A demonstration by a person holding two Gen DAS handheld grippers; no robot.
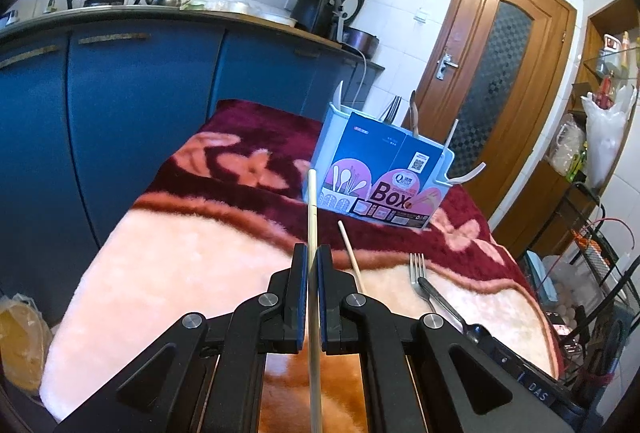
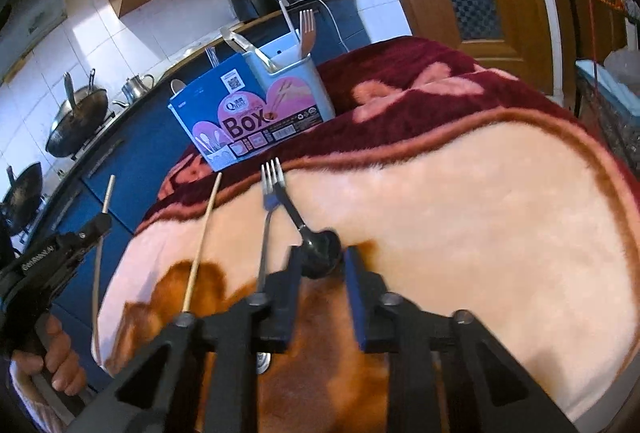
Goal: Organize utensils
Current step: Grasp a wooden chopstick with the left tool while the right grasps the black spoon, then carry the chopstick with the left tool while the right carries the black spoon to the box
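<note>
My left gripper (image 1: 313, 249) is shut on a pale wooden chopstick (image 1: 312, 201) that runs straight up between its fingers, held above the blanket. The right wrist view shows it at the far left (image 2: 105, 219). A second chopstick (image 1: 350, 255) (image 2: 204, 237) lies loose on the blanket beside a steel fork (image 1: 418, 269) (image 2: 266, 217). A black spoon (image 1: 444, 301) (image 2: 294, 213) crosses the fork. Its bowl sits between the fingertips of my right gripper (image 2: 323, 253), whose jaws stand apart with a sliver of room on the right. The blue-and-pink utensil box (image 1: 384, 173) (image 2: 244, 113) stands behind, holding several utensils.
A plush red, pink and orange blanket (image 2: 460, 213) covers the table. Blue cabinets (image 1: 140, 121) with woks and a kettle on the counter run along the left. A wooden door (image 1: 492, 81) and a wire rack (image 1: 592, 253) stand to the right. A person's hand (image 2: 60, 365) grips the left tool.
</note>
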